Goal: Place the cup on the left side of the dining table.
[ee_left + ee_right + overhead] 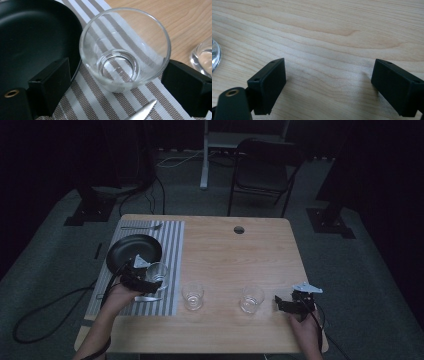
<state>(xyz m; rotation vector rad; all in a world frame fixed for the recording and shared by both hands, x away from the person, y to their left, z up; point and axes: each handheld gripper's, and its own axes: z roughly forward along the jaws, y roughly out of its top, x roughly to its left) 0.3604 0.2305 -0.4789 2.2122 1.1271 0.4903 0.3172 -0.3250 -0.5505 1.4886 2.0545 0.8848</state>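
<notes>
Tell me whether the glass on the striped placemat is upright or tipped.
Upright. The glass stands on its base on the striped placemat, mouth up, beside the black plate, between the left gripper's open jaws.

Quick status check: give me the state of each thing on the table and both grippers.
glass on the mat: upright, empty, between open jaws
left gripper: open around it
right gripper: open, nothing between the jaws
two other glasses: upright, empty
black plate: empty

Wooden table (225,245) carries a striped placemat (172,240) and 2 clear glasses (192,295).
</notes>
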